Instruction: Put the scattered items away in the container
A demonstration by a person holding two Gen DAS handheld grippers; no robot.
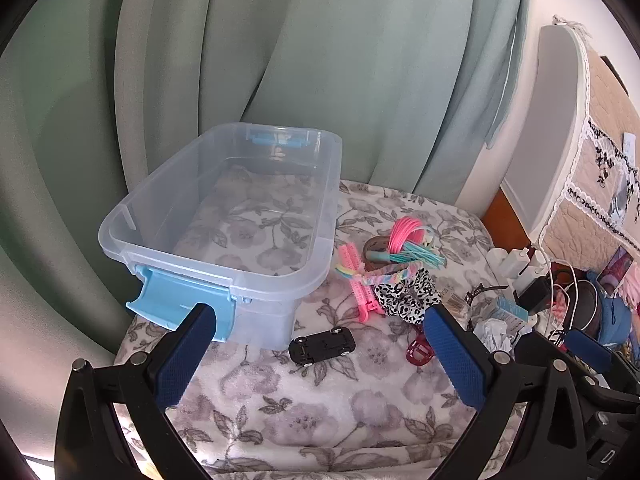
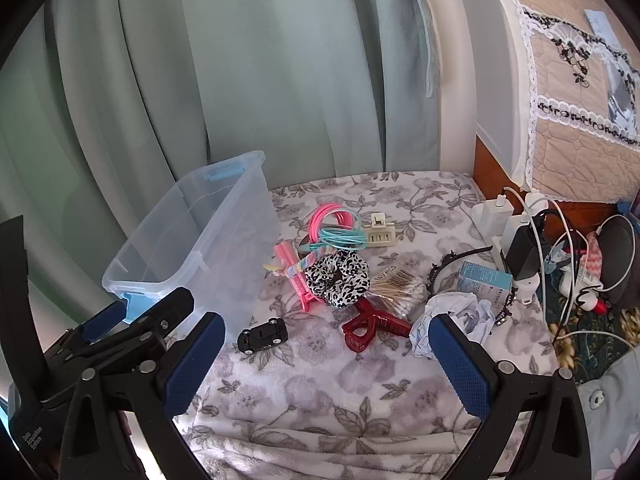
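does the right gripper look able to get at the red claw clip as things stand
Probably yes. The right gripper is open and empty, and the red claw clip lies on the floral blanket just ahead of it, with bare blanket between. The cotton swab packet and crumpled paper touch or crowd its far side only.

Both grippers same build: left gripper [image 1: 320,346] and right gripper [image 2: 326,352] have black plastic arms, silver round pivot screws, and blue fingers [image 2: 460,364] with fine diamond-grid texture. White printed lettering on left gripper's black body, small, partly legible.
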